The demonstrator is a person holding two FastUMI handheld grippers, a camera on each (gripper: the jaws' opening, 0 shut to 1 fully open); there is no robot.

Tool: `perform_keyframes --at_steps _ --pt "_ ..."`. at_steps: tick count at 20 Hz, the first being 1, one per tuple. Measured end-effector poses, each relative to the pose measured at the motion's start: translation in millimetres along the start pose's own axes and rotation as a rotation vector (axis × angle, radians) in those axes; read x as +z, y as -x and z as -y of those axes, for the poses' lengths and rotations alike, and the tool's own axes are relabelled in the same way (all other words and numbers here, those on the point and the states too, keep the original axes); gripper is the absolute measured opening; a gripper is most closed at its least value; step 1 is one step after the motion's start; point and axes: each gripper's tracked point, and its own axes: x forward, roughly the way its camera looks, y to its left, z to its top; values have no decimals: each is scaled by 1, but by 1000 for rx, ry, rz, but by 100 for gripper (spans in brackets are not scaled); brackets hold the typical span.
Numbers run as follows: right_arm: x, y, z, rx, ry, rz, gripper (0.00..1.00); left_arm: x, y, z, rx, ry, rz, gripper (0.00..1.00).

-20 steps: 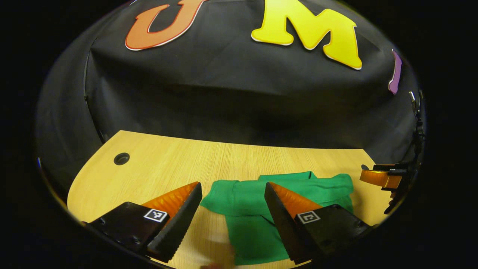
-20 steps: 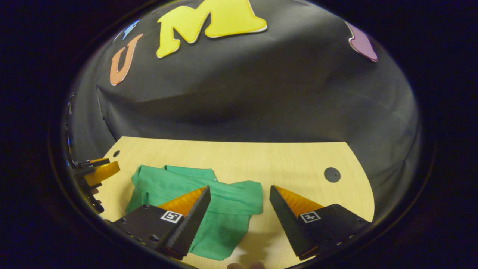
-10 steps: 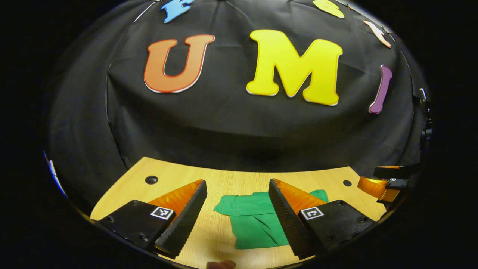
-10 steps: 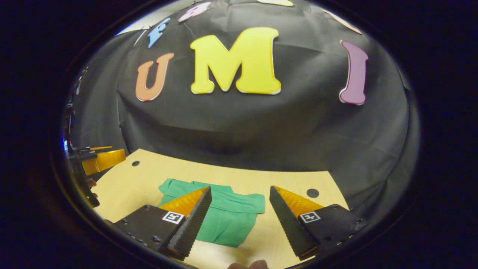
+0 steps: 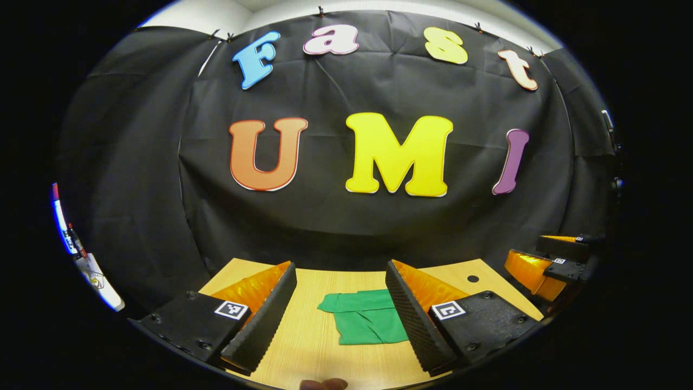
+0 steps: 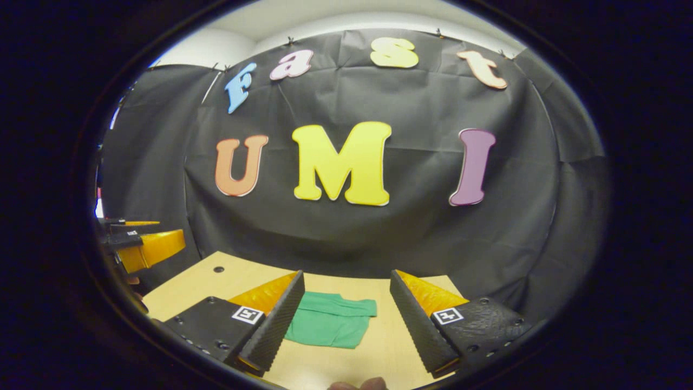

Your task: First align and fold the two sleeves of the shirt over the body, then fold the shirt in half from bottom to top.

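The left gripper [image 5: 341, 317] had two wedge-shaped fingers with serrated inner faces. Each finger was mounted on a black block secured with screws and marked with a small square black-and-white tag. The right gripper [image 6: 346, 319] was built identically: ridged tapered fingers, screwed black blocks, one square tag per block.

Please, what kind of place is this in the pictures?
Probably a recording booth, not a home: a black cloth wall hangs behind a bare wooden table, where a folded green shirt lies alone.
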Motion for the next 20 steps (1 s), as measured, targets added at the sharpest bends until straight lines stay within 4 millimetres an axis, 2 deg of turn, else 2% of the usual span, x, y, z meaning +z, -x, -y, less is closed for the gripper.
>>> perform_keyframes --at_steps 2,5,8,9,12,16,20 --pt "4 28 -5 -7 -10 21 99 16 28 7 -6 15 40 100" --pt "8 62 -5 -22 10 51 99 25 63 14 -14 25 76 100" --pt "19 82 -4 -53 34 100 99 32 85 17 -18 18 109 100" --pt "20 89 -2 -68 39 107 97 35 89 16 -11 3 119 100" --pt "17 97 -13 -51 10 107 97 40 89 21 -8 -10 142 100" --pt "17 99 -18 -31 16 106 96 38 97 19 -8 -11 139 100" --pt "17 97 -21 -20 16 107 96 37 93 19 10 -16 132 100"
